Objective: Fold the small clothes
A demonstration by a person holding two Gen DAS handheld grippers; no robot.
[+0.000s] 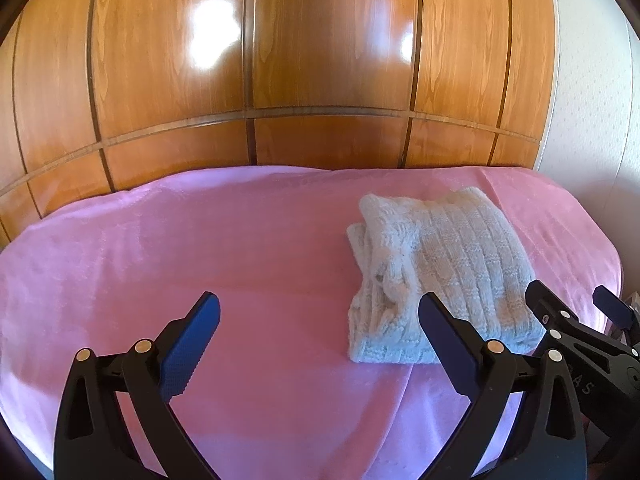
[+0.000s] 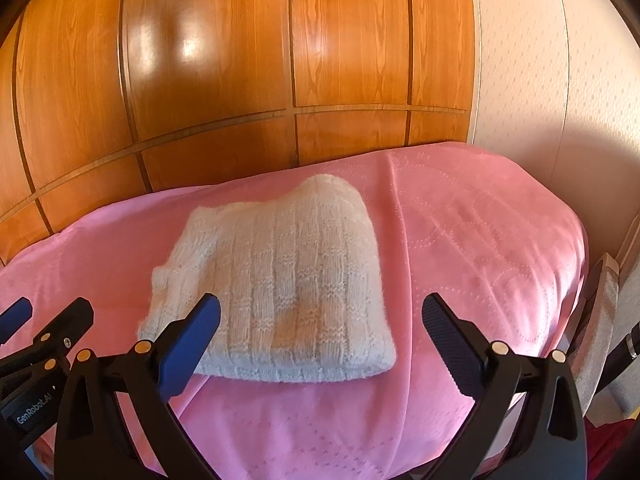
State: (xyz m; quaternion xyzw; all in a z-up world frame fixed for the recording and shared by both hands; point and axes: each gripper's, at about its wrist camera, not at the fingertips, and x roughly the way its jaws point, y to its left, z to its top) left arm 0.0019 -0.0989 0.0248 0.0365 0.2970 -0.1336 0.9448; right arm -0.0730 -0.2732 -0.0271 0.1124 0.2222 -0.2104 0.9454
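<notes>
Item: white knitted garment point(image 1: 436, 276), folded into a thick block, lying flat on a pink blanket point(image 1: 200, 240) spread over a bed. In the left wrist view it sits right of centre; in the right wrist view point(image 2: 276, 280) it sits left of centre, with its near folded edge toward the lower frame.

Left claw point(image 1: 319, 328): angled downward over the blanket, jaws wide, nothing between them. Its right finger overlaps the garment's near lower corner in the frame; whether they touch cannot be told.

Right claw point(image 2: 320, 328): angled downward, jaws wide, nothing gripped. Its left finger overlaps the garment's near left corner in the frame; contact unclear. Seen also at the lower right of the left wrist view, just beside the garment.

Open room: bare blanket at left of the left wrist view and at right of the right wrist view.

Bounds: wooden wardrobe point(image 1: 320, 60) across the upper frame behind the bed; pale wall point(image 2: 540, 80) at upper right.
</notes>
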